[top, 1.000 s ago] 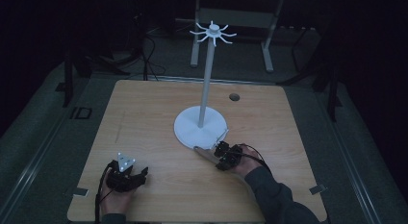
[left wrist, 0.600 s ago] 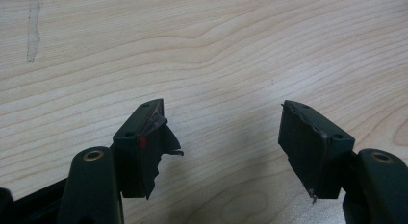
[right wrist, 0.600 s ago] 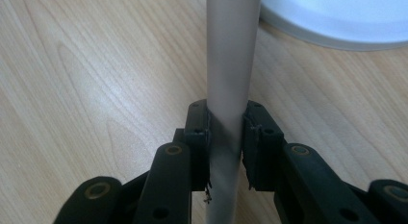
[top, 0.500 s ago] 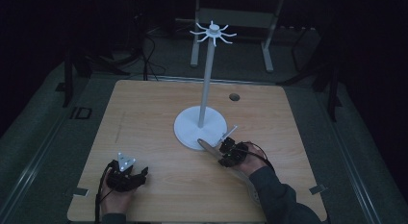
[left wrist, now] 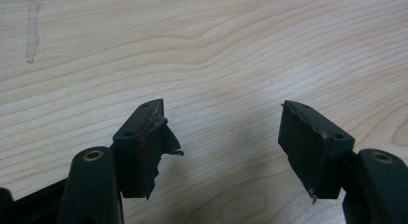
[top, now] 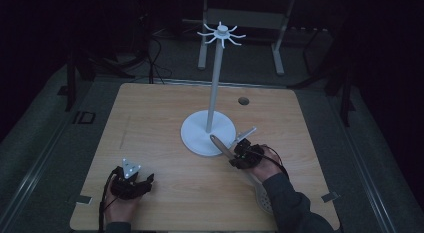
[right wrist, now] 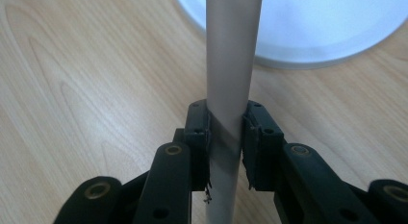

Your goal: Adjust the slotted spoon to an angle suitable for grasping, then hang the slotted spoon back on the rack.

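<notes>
We see the right gripper (top: 239, 154) clamped on a spoon handle (right wrist: 230, 89) near the white stand base (top: 195, 135). The left gripper (left wrist: 223, 137), jaws apart, rests on the table (top: 150, 113), near-left.

Tabletop (top: 150, 123) — light wood, centre of frame, dark surroundings. White stand (top: 208, 129): round base at mid-frame, thin upright pole, ring of short hooks at upper centre. Small dark hole (top: 243, 100) right of the pole. Left hand-held gripper (top: 131, 183) — lower left, grey plate on top. Right hand-held gripper (top: 240, 154) — lower right, beside the base, gripping a long pale utensil (top: 221, 146) whose handle end points toward the base.
</notes>
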